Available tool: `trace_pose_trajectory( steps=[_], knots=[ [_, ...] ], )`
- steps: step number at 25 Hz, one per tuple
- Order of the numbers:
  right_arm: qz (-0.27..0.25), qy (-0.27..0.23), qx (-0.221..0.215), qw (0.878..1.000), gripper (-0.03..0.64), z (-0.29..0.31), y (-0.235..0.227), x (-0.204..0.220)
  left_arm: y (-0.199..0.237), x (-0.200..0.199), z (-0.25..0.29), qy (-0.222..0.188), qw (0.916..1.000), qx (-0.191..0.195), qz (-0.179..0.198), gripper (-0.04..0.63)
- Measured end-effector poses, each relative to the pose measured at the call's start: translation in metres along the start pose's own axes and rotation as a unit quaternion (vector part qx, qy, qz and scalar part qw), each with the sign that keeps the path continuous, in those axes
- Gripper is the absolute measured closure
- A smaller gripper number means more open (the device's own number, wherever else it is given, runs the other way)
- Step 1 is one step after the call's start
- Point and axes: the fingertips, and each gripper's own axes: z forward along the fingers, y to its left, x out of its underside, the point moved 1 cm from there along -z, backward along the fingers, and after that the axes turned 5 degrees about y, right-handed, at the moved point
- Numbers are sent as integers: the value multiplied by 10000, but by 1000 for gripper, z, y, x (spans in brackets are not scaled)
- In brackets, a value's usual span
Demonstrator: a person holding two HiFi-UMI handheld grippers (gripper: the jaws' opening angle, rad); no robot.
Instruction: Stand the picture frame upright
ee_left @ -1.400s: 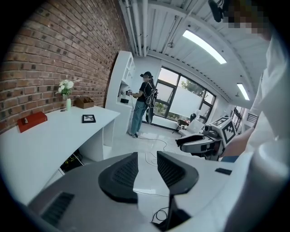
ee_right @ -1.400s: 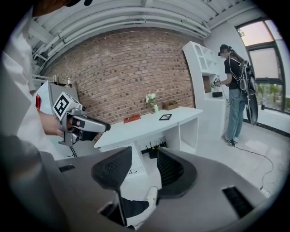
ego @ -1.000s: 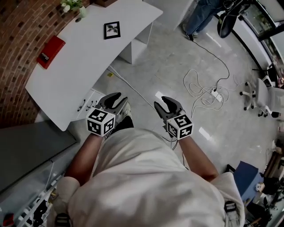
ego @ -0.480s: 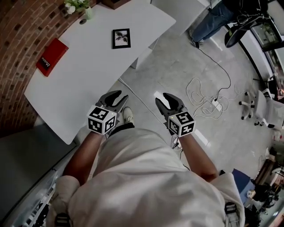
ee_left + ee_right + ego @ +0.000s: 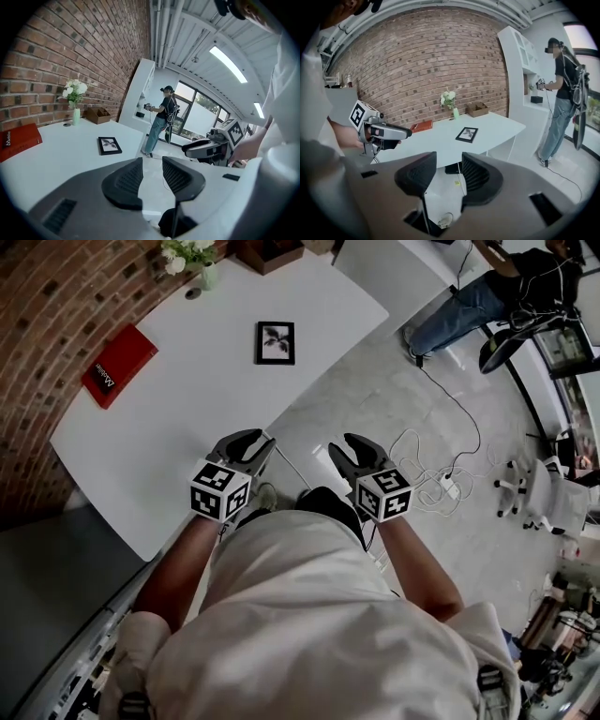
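**Colleague:** Status of tongs and target?

**Me:** Left tongs (image 5: 246, 442) spread, nothing between the jaws; they have just been closing a little. Right tongs (image 5: 343, 448) spread too, and empty. Both hang at the near edge of the bench (image 5: 178, 399), low centre of the head view. The picture frame (image 5: 275, 342) lies flat on its back at upper centre, well apart from both tongs and near the bench's right-hand edge.

**Colleague:** Failure modes from here?

**Me:** Three, as I judge it.
1. The frame lies flush on a smooth top. A jaw pushed at its rim may slide it instead of lifting it, and the bench edge is close on that side.
2. I can't see the back prop. If it's folded or catches, the frame will tip over once I let go.
3. Pinching only one corner would let it twist out of the grip.

The vase of flowers (image 5: 192, 257) and red book (image 5: 119, 365) sit at upper left, out of my path. The cables (image 5: 441, 465) on the floor at right could snag a foot.
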Motion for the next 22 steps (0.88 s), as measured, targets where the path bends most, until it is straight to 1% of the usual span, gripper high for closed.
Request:
trace_pose_trajectory(
  steps=[3, 7, 11, 18, 22],
  knots=[
    [-48, 9, -117, 9999, 445, 17, -4, -15, 15, -9, 3, -40, 10000, -74, -52, 469],
    [67, 48, -248, 9997, 445, 37, -18, -26, 31, -17, 9, -50, 9997, -218, -133, 480],
    [70, 89, -395, 9992, 445, 68, -35, -37, 57, -24, 18, -35, 9987, -458, -228, 480],
    [151, 265, -724, 9969, 445, 124, -74, -65, 99, -45, 55, 128, 9964, -690, -479, 466],
    [189, 412, -969, 9943, 445, 154, -95, -80, 121, -56, 81, 305, 9945, -782, -627, 463]
  ],
)
